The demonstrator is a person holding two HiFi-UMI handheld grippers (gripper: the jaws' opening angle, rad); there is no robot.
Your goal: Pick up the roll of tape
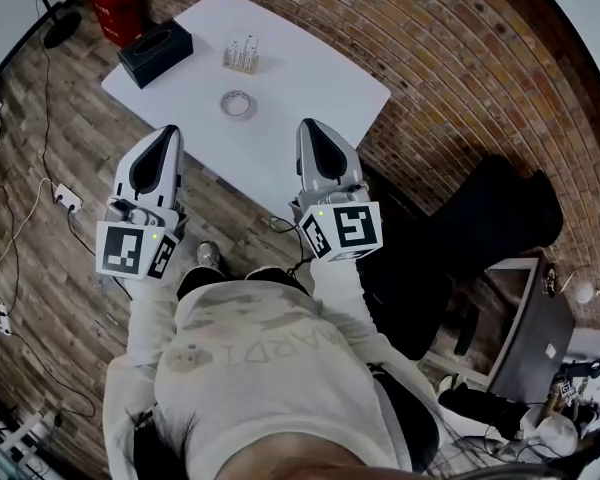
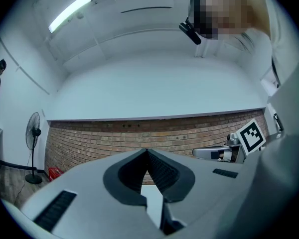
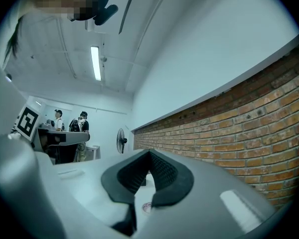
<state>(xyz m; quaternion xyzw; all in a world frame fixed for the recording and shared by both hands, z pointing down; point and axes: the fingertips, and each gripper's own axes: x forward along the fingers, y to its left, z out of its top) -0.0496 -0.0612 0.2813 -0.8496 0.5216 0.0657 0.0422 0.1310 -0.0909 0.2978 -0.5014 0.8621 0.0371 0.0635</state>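
Observation:
The roll of tape [image 1: 238, 103] is a small clear ring that lies flat on the white table [image 1: 310, 78], near its middle. My left gripper [image 1: 167, 131] hovers over the floor just short of the table's near edge, to the left of the tape. My right gripper [image 1: 309, 125] is over the near edge, to the tape's right. Both point level toward the brick wall. In the left gripper view the jaws of the left gripper [image 2: 147, 152] meet at the tips with nothing in them. In its own view the right gripper [image 3: 149, 153] is likewise shut and empty. Neither gripper view shows the tape.
A black box [image 1: 155, 52] and a small clear holder [image 1: 241, 55] stand on the table behind the tape. A red crate [image 1: 117, 8] and a fan base [image 1: 62, 28] sit on the wooden floor at far left, with cables [image 1: 35, 218]. A black chair [image 1: 490, 228] is at right.

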